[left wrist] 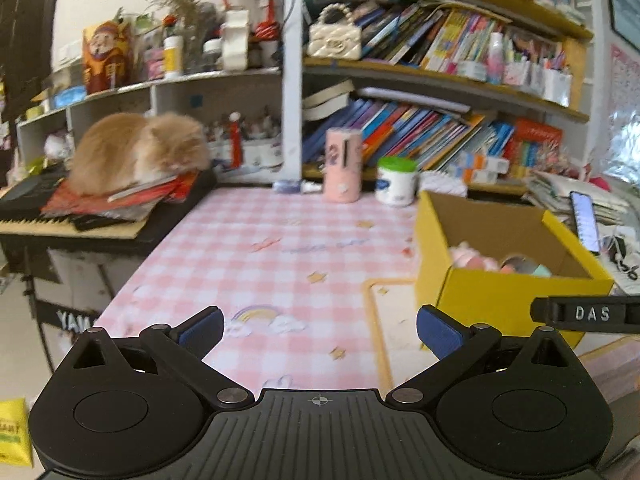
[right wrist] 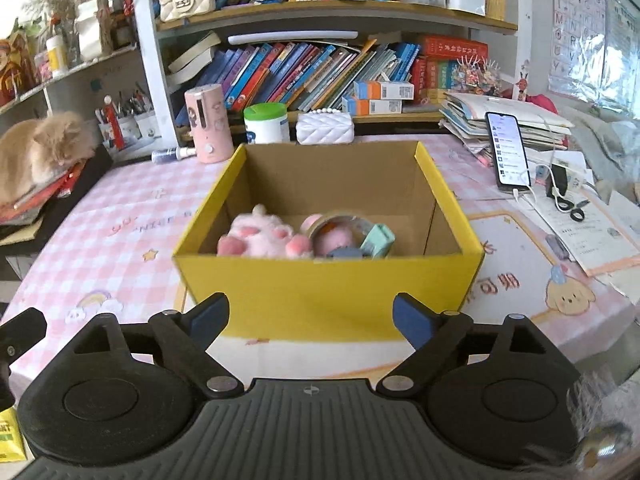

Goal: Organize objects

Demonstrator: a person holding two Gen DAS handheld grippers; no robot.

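Both the left gripper (left wrist: 320, 330) and right gripper (right wrist: 311, 318) hover with fingers apart, holding nothing. The yellow box (right wrist: 328, 284), near the table's (left wrist: 248, 236) front edge, already holds a pink plush (right wrist: 264, 236); collecting looks nearly done, so next comes finding any leftover item.

ginger cat (left wrist: 140, 152) on keyboard (left wrist: 28, 216), lit phone (right wrist: 508, 152), bookshelves (right wrist: 320, 76)

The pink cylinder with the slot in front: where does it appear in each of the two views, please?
Left wrist view: the pink cylinder stands upper centre, at the table's back edge, left of the green-lidded tub.
Right wrist view: the pink cylinder stands upper left, behind the yellow box.
Shared landmark: the green-lidded tub, directly to its right in both views.
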